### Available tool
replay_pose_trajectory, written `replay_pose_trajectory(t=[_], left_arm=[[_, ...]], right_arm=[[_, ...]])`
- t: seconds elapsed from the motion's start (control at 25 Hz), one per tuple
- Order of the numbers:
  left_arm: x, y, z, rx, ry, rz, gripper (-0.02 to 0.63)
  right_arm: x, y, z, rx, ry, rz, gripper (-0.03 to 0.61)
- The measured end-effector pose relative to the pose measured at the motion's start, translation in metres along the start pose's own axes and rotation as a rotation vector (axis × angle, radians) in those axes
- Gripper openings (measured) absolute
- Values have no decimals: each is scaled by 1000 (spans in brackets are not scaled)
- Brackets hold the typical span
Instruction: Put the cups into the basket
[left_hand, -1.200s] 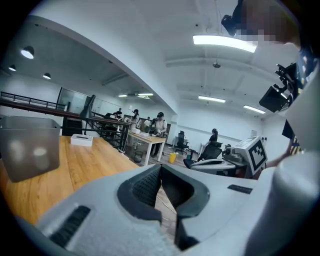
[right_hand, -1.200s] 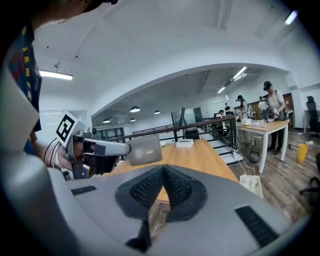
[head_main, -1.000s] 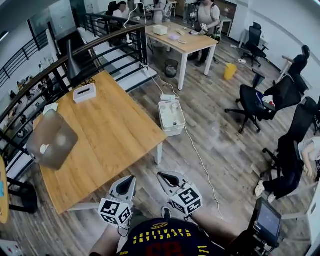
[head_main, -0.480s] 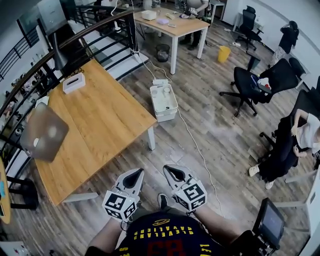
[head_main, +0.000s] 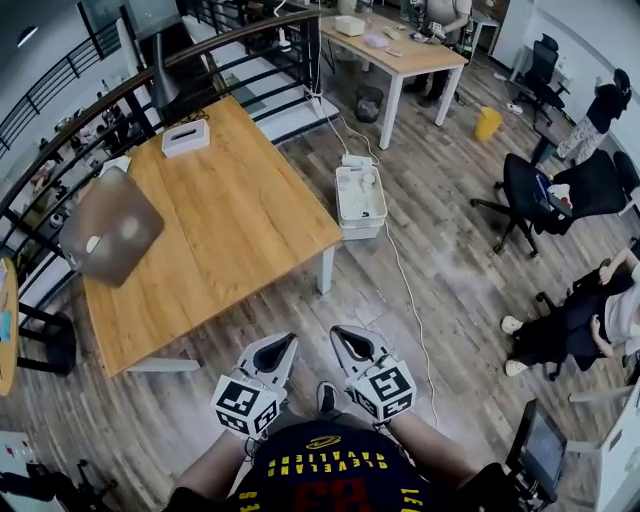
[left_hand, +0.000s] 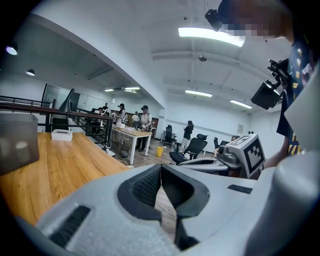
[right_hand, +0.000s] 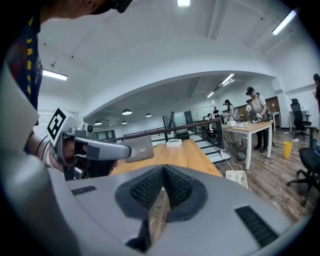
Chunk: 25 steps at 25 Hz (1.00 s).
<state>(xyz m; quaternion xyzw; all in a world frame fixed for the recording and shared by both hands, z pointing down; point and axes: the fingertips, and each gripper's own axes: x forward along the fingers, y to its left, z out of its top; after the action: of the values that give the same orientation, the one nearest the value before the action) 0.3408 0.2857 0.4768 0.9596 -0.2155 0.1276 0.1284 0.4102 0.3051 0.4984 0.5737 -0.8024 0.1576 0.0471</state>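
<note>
Smooth wooden table (head_main: 230, 230), plank wood floor (head_main: 440, 270).

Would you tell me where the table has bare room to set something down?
The table is bare from the laptop across to the basket side, and up to the white box. Only the laptop's corner is crowded.

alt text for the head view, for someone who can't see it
Looking down, a person holds the left gripper and right gripper shut and empty over a wood floor. Ahead is a wooden table bearing a laptop and a white box, with a white basket on the floor beside it.
</note>
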Motion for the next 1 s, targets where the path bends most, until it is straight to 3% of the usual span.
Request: replay_pose_trajectory(t=[0.48,1.0], left_arm=[[-28,19,-6,-25,-31,118,12],[-51,36,-11,-43,-52,175,12]], right_arm=[[24,30,1,-43,5,112,12],[43,54,5,-84,3,171,12]])
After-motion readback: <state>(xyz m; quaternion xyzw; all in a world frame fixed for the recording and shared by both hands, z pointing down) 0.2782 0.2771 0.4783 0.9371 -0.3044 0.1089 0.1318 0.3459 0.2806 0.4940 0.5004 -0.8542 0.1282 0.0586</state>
